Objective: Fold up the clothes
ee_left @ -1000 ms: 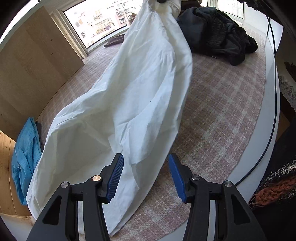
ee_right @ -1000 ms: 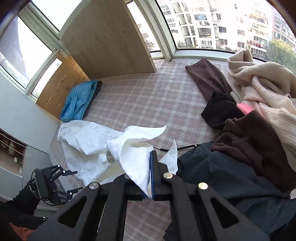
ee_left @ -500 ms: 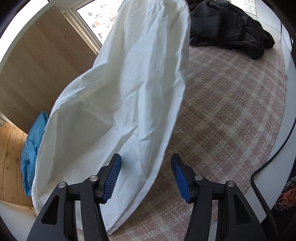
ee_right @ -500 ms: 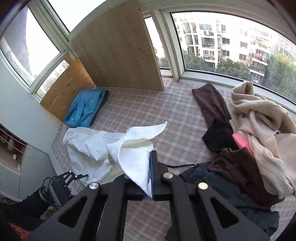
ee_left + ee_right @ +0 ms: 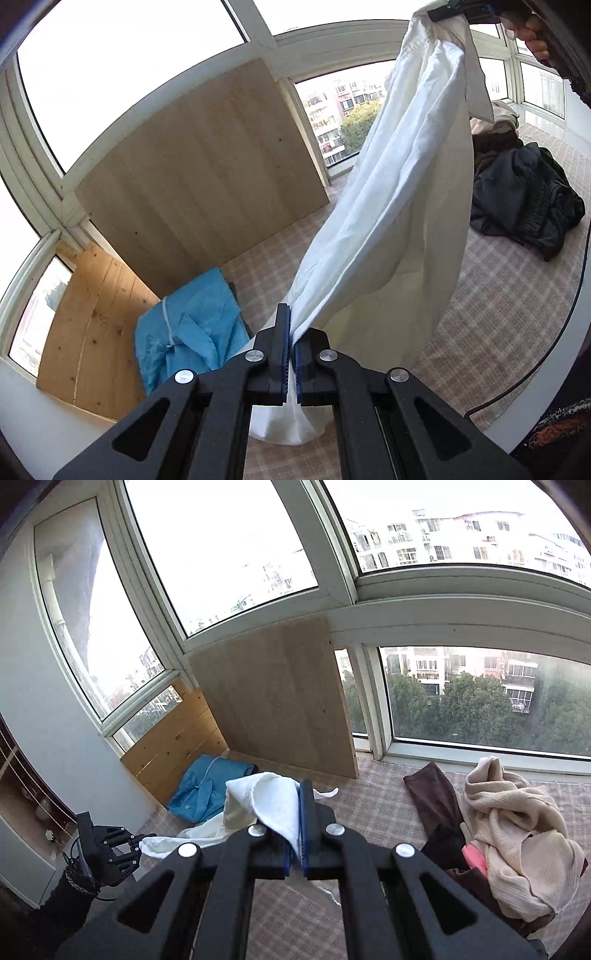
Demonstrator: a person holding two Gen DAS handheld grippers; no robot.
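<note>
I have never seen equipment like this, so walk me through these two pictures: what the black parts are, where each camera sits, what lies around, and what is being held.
There is no robot here. A person holds a black two-finger tool in each hand, and each tool carries a wide-angle camera looking forward along its fingers.

In the left camera's picture, the left tool is shut on the lower part of a white shirt. At the top right of that picture you see the right tool pinching the shirt's upper end, so the shirt hangs stretched between the two.

The right camera's picture shows the same right tool up close, shut on white cloth.

Below is a checked pink cloth surface. On it lie a blue garment, a dark pile and a cream sweater. Wooden boards lean against the windows.
</note>
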